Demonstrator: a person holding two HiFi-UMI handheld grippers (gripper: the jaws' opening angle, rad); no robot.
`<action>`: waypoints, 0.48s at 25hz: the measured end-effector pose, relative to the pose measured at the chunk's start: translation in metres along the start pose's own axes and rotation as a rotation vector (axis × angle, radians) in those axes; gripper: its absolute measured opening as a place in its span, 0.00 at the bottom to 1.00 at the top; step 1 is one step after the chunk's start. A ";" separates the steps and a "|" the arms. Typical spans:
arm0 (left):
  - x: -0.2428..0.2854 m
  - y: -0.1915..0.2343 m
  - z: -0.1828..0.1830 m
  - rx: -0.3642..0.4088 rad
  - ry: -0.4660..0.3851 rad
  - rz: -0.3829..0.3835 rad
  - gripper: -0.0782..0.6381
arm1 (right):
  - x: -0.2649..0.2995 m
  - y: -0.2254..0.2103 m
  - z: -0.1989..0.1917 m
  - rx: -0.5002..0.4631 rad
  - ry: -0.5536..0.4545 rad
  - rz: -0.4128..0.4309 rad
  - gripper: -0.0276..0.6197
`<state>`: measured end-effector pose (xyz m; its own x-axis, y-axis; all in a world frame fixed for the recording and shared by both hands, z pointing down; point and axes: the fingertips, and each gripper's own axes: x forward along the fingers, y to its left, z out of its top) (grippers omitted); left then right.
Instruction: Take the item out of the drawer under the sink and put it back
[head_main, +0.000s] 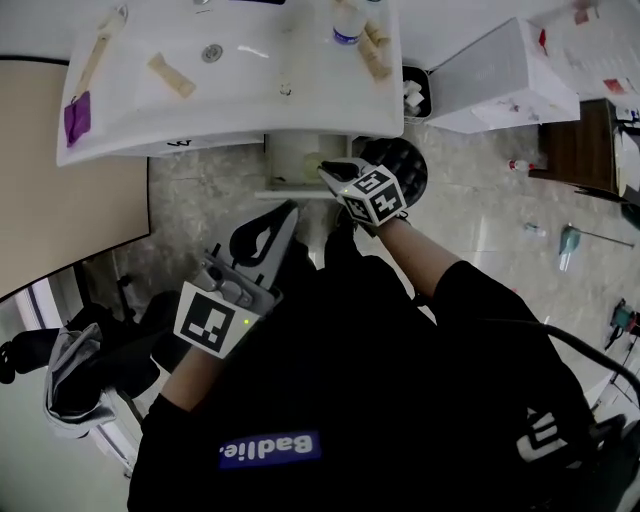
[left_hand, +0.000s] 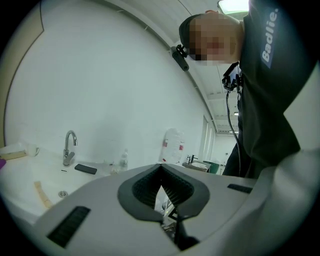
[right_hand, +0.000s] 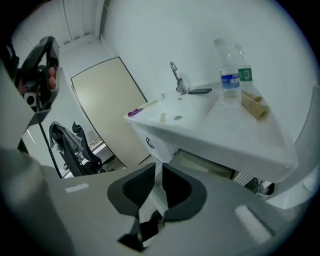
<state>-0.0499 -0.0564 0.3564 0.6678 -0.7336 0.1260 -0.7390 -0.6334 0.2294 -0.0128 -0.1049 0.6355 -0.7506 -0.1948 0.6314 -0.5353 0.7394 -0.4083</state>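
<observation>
Head view: the person is standing at the sink (head_main: 250, 105) and holding both grippers below its front edge. The left gripper (head_main: 285, 215) is pointing up toward the basin, well short of it. The right gripper (head_main: 330, 175) is reaching in under the sink, its tip just beside the front of the drawer (head_main: 300, 190), which is standing partly pulled out. What is lying in the drawer cannot be made out.

Left gripper view: the jaws of the left gripper (left_hand: 161, 170) are meeting at their tips and gripping nothing. A faucet (left_hand: 69, 147) and a phone (left_hand: 86, 169) are showing beyond them on the sink top.

Right gripper view: the jaws of the right gripper (right_hand: 155, 167) are sitting almost together, leaving only a thin slit, and nothing is showing between them. The drawer (right_hand: 200, 164) is showing ahead under the sink (right_hand: 235, 135), slightly open. Two bottles (right_hand: 229, 75) are standing on the sink top.
</observation>
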 end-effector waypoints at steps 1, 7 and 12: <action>0.002 0.000 0.000 -0.003 0.001 0.003 0.12 | 0.008 -0.007 -0.006 0.012 0.020 -0.006 0.07; 0.006 0.001 0.000 -0.035 -0.013 0.036 0.12 | 0.040 -0.037 -0.039 0.028 0.133 -0.042 0.13; 0.002 0.007 -0.008 -0.052 -0.003 0.061 0.12 | 0.064 -0.057 -0.065 0.053 0.197 -0.084 0.19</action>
<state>-0.0525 -0.0603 0.3664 0.6216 -0.7710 0.1385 -0.7726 -0.5742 0.2710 -0.0053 -0.1178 0.7416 -0.6147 -0.1207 0.7795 -0.6167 0.6896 -0.3797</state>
